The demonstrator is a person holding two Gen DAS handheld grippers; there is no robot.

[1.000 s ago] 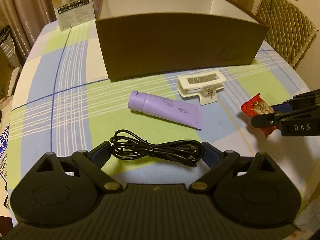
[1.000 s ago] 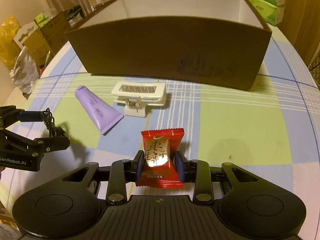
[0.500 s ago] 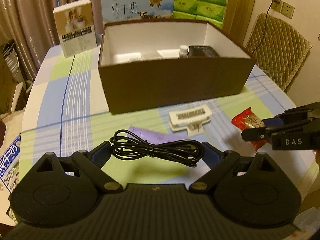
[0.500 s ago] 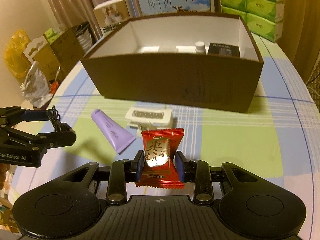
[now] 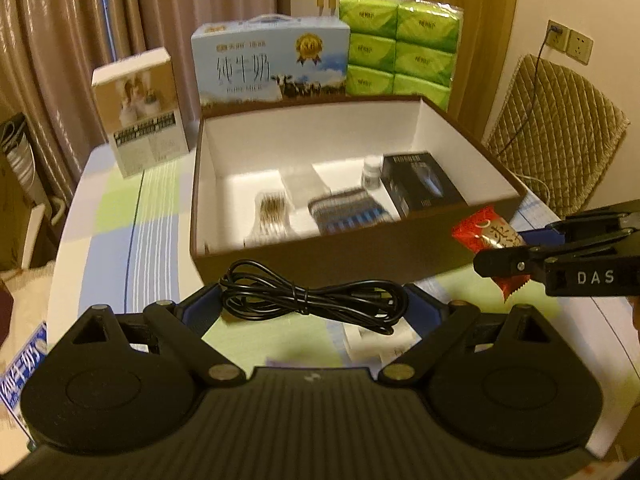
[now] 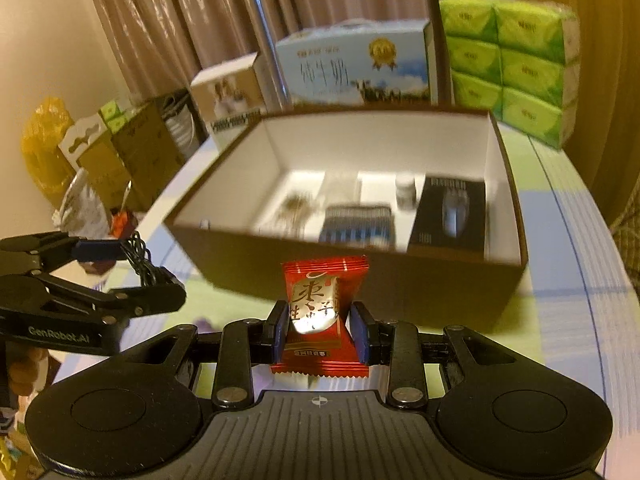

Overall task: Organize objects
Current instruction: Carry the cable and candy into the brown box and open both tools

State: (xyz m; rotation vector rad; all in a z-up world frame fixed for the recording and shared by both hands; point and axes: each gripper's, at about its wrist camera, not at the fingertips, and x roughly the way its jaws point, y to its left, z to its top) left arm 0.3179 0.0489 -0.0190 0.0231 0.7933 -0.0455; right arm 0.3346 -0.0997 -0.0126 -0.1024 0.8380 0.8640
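Observation:
My left gripper (image 5: 312, 304) is shut on a coiled black cable (image 5: 312, 300) and holds it above the table, just before the near wall of the brown box (image 5: 320, 252). My right gripper (image 6: 319, 332) is shut on a red candy packet (image 6: 320, 312), also held in the air before the box (image 6: 360, 276). The box is open on top and holds a black carton (image 5: 420, 190), a small white bottle (image 5: 372, 170), a striped pack (image 5: 352, 214) and cotton swabs (image 5: 272, 212). Each gripper shows in the other's view: the right one (image 5: 500, 248) and the left one (image 6: 140, 268).
Behind the box stand a milk carton case (image 5: 272, 64), green tissue packs (image 5: 400, 48) and a small white box (image 5: 140, 108). A padded chair (image 5: 556, 136) is at the right. A white clip (image 5: 376, 340) lies on the checked tablecloth below my left gripper.
Both grippers have risen with their loads and come closer to the box, so its inside now shows. The purple tube and white clip have dropped out of sight below.

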